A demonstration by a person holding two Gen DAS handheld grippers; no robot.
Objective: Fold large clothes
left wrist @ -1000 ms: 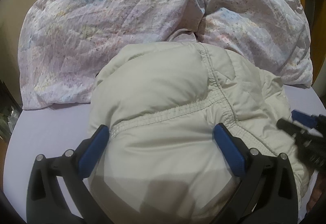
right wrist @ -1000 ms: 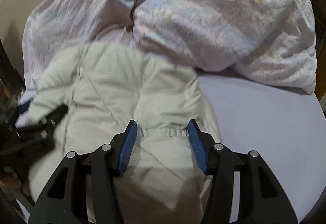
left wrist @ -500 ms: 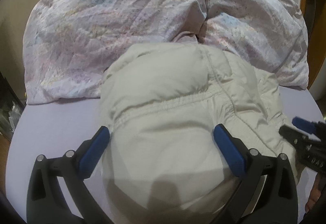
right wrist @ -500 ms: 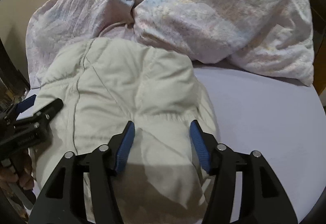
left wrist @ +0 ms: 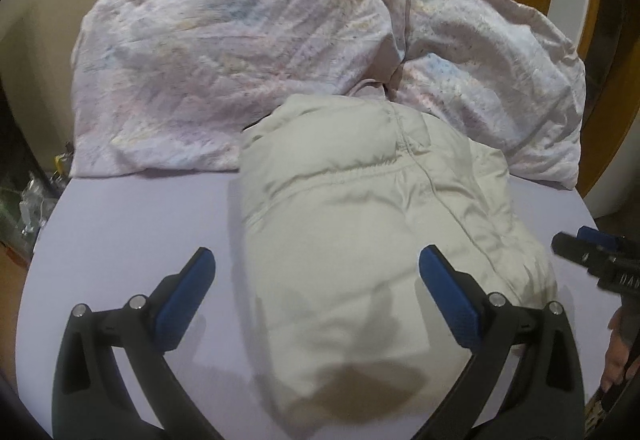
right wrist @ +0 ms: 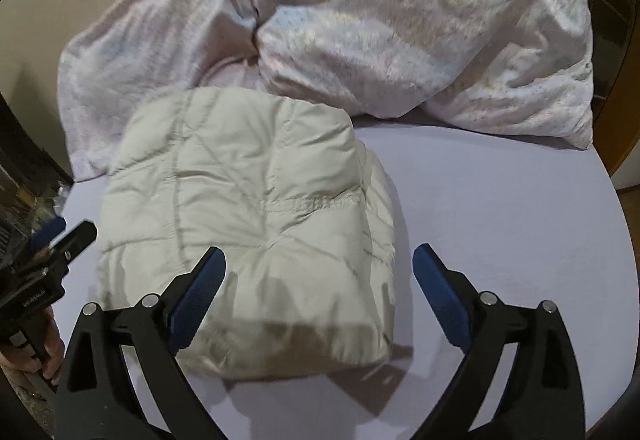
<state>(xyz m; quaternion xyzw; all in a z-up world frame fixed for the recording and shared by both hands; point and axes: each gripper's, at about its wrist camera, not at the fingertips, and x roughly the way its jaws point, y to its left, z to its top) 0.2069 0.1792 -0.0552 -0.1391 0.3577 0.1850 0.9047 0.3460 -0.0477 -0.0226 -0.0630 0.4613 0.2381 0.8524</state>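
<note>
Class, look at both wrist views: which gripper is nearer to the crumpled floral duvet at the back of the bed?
Neither clearly. The left gripper and right gripper both hang open over the near end of the folded cream jacket, which lies between them and the duvet.

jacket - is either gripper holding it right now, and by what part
Nothing is held. The left gripper and right gripper are both open above the folded jacket.

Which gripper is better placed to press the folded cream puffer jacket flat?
Left, marginally: the open left gripper has the cream puffer jacket filling its gap; the open right gripper straddles only its edge.
</note>
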